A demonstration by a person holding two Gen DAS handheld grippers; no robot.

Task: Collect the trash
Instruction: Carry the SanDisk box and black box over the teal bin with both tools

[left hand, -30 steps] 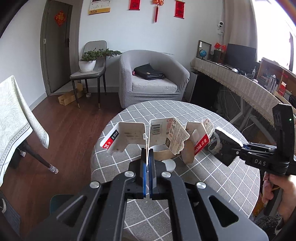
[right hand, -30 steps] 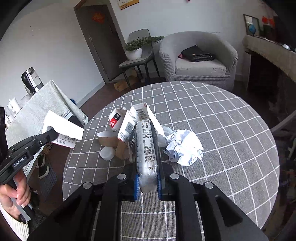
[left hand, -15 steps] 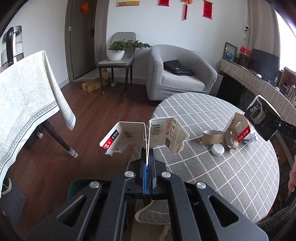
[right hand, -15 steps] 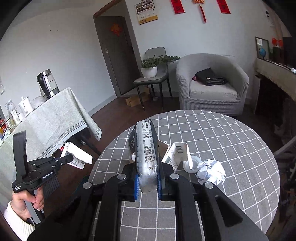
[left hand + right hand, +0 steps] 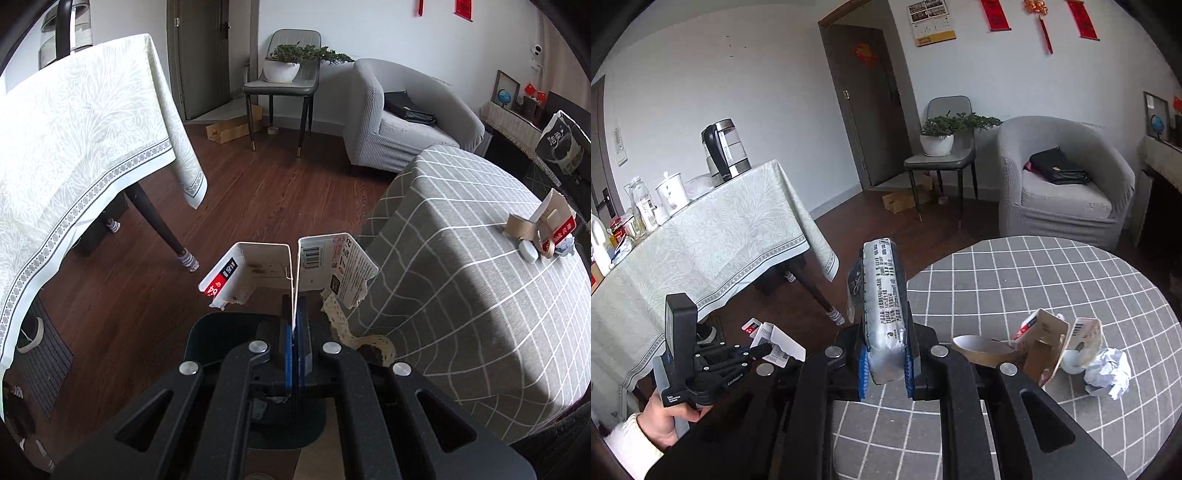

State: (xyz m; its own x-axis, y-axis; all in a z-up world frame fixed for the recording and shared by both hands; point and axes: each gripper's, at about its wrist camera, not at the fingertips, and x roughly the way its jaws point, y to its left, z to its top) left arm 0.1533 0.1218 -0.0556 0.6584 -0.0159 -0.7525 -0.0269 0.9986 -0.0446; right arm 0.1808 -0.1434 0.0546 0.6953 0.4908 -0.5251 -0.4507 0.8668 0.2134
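Left gripper [image 5: 294, 325] clamped shut on a torn white cardboard box piece with red label and barcode [image 5: 291, 273], flaps splayed to both sides, held off the bench edge over brown wood floor [image 5: 236, 199], a dark teal bin [image 5: 207, 332] directly below it at 6 o'clock. Right gripper [image 5: 884, 363] closed on a silver foil snack wrapper with black print [image 5: 882, 295], wrapper standing upright between blue pads [image 5: 863, 373], hanging at the 9 o'clock edge of the round bench with grey checked cloth [image 5: 1052, 280]. Left on the bench at 3 o'clock of the right gripper: brown cardboard tape roll [image 5: 982, 349], another torn cardboard box with red label [image 5: 1045, 343], small white round lid [image 5: 1071, 360], crumpled white paper ball [image 5: 1108, 373], all bunched close, touching or nearly so. In the right wrist view the left gripper sits at 8 o'clock, a hand [image 5: 661, 421] on its black handle, box piece at its tip. Second table with pale patterned cloth [image 5: 701, 240] at 10 o'clock, well apart from the bench.
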